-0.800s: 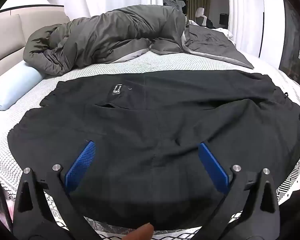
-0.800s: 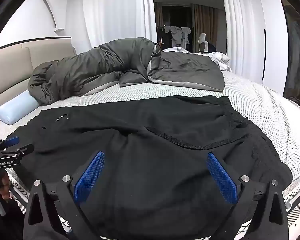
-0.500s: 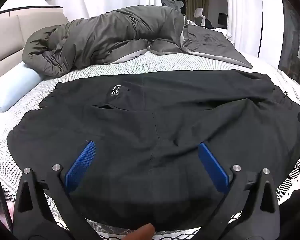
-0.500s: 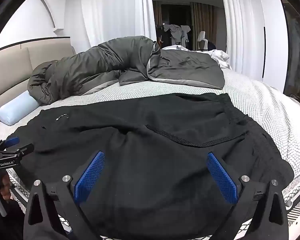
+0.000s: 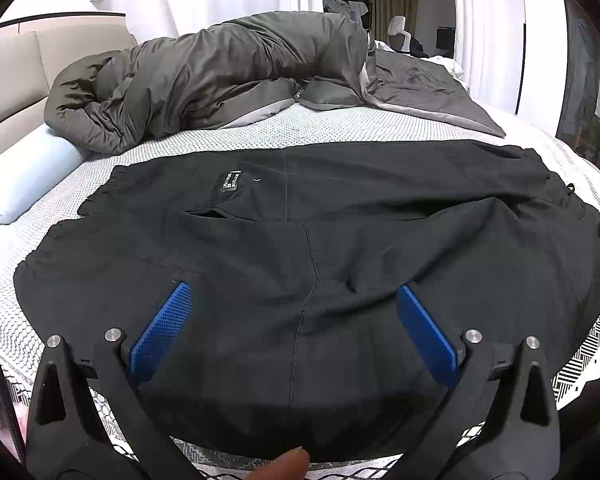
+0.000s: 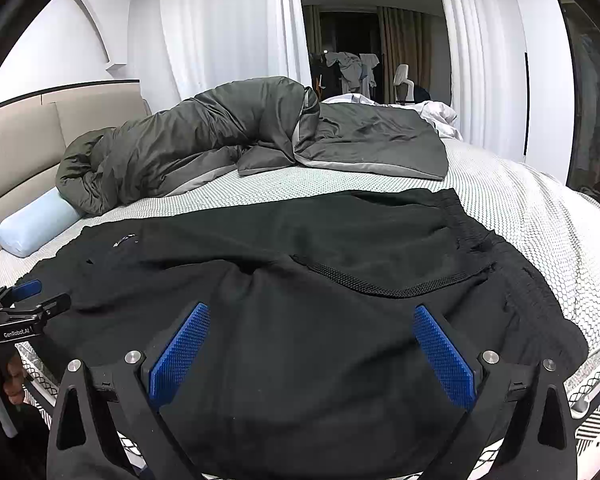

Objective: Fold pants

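Black pants [image 5: 300, 240] lie spread across the bed, one half folded over the other, a small label [image 5: 229, 181] facing up. In the right wrist view the same pants [image 6: 300, 320] show their waistband at the right and a black drawstring [image 6: 380, 289] across the fabric. My left gripper [image 5: 294, 300] hovers open above the near edge of the pants, nothing between its blue pads [image 5: 162, 332]. My right gripper [image 6: 312, 326] is open too, over the waist end, with nothing held. The left gripper [image 6: 24, 302] also appears at the left edge of the right wrist view.
A rumpled grey duvet [image 5: 220, 76] lies along the far side of the bed [image 5: 300, 128]. A pale blue bolster pillow [image 5: 16, 176] rests by the beige headboard [image 5: 12, 68]. White curtains [image 6: 220, 20] hang behind. A fingertip [image 5: 284, 466] shows at the bottom.
Both views have shifted slightly; the pants sit a little lower and nearer. Both grippers stay wide open and the pants have not moved.
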`<state>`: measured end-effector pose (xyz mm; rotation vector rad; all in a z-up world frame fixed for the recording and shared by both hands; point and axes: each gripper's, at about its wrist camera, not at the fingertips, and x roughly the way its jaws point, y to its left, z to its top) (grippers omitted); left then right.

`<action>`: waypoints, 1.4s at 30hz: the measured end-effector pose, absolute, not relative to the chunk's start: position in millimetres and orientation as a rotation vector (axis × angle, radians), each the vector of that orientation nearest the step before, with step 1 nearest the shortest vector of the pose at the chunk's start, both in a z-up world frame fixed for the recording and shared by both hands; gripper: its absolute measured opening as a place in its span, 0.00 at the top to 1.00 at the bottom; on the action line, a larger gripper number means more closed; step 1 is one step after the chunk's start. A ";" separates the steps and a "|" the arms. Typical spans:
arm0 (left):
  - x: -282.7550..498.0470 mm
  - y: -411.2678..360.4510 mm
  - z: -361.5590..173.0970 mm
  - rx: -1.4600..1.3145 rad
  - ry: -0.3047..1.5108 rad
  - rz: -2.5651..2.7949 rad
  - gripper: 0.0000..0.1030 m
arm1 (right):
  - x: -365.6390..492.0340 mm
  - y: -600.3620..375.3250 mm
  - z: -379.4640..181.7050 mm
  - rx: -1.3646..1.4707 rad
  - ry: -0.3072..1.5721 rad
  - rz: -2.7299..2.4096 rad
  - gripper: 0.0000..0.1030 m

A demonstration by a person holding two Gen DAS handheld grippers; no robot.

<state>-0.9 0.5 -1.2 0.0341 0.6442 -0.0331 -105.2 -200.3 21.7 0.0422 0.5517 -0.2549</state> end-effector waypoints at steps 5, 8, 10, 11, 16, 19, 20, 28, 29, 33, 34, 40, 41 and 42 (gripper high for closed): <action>-1.0 0.6 -1.0 0.035 0.644 -0.034 0.01 | -104.4 -201.2 20.6 0.044 0.549 -0.261 0.00; -1.0 0.7 -1.0 0.033 0.644 -0.033 0.01 | -103.3 -203.1 19.2 0.046 0.550 -0.262 0.00; -1.0 0.7 -1.3 0.034 0.643 -0.032 0.01 | -102.9 -204.4 18.5 0.046 0.549 -0.266 0.00; -1.1 0.9 -1.3 0.034 0.643 -0.033 0.01 | -102.6 -205.3 17.9 0.045 0.551 -0.272 0.00; -3.4 -3.8 -1.0 0.038 0.641 -0.036 0.01 | -103.3 -209.1 17.0 0.060 0.552 -0.280 0.00; -0.7 -8.7 1.0 0.046 0.637 -0.039 0.01 | -103.9 -209.4 17.5 0.060 0.549 -0.280 0.00; -0.4 -8.7 1.6 0.046 0.634 -0.039 0.01 | -103.4 -210.1 18.0 0.061 0.548 -0.280 0.00; -1.5 -7.3 1.9 0.042 0.628 -0.042 0.01 | -101.9 -207.5 17.1 0.053 0.544 -0.247 0.00; -1.8 -7.3 2.3 0.043 0.627 -0.043 0.01 | -101.6 -205.8 16.9 0.049 0.542 -0.243 0.00; -2.5 -7.1 2.7 0.042 0.625 -0.043 0.01 | -98.8 -201.5 15.3 0.031 0.545 -0.232 0.00; -2.4 -7.1 2.8 0.042 0.624 -0.044 0.01 | -98.2 -201.2 14.7 0.030 0.547 -0.231 0.00; -2.5 -7.3 3.2 0.042 0.624 -0.044 0.01 | -96.1 -201.0 12.8 0.030 0.555 -0.232 0.00; -2.4 -7.5 3.2 0.042 0.624 -0.044 0.01 | -96.0 -201.2 12.9 0.030 0.554 -0.232 0.00; -2.2 -7.5 3.3 0.042 0.624 -0.043 0.01 | -95.9 -201.3 12.9 0.030 0.554 -0.231 0.00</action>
